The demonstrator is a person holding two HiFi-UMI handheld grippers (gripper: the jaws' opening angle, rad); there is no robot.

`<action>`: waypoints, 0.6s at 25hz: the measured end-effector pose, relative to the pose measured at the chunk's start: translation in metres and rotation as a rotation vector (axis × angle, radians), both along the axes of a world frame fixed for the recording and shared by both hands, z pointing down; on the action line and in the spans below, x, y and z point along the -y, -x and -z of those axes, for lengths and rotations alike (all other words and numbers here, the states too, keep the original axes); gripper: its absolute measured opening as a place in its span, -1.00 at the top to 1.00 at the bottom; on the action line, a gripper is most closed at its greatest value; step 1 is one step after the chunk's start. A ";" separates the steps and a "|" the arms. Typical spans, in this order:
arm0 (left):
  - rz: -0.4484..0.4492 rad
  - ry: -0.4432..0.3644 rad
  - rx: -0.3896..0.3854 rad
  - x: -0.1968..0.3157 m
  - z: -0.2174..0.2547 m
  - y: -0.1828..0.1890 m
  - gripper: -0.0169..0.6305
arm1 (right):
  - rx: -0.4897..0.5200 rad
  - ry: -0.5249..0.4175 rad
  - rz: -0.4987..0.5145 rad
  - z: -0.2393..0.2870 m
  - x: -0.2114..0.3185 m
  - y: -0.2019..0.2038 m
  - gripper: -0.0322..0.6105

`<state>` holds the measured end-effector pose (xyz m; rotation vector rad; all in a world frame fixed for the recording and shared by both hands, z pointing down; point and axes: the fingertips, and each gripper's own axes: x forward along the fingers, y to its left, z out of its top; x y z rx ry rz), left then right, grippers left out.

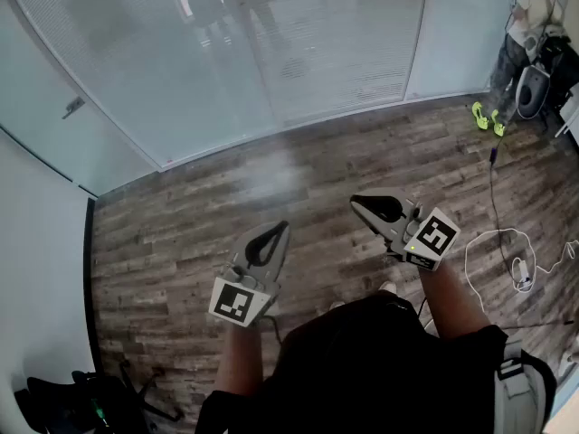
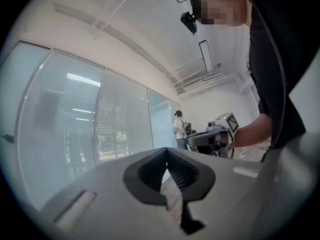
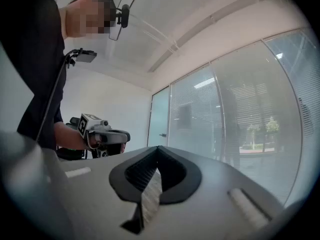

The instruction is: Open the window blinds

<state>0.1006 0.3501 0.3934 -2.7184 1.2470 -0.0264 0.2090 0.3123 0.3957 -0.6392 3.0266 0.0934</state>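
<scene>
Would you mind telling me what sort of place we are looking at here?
Most likely an office room: glass walls with slatted blinds, a frosted glass door, and wood-look plank flooring.

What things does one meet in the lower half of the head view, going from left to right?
black equipment on the floor → left gripper → right gripper → white cable on the floor
</scene>
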 end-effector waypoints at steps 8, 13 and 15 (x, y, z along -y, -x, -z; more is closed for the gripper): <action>-0.001 0.003 0.005 -0.005 -0.001 0.000 0.93 | 0.029 -0.004 -0.026 0.009 0.002 0.000 0.89; 0.000 0.006 0.006 -0.007 -0.002 0.003 0.93 | 0.099 -0.028 -0.019 0.015 -0.002 -0.003 0.89; -0.001 0.004 0.007 -0.008 -0.003 0.003 0.93 | 0.093 -0.033 -0.034 0.012 0.000 -0.007 0.89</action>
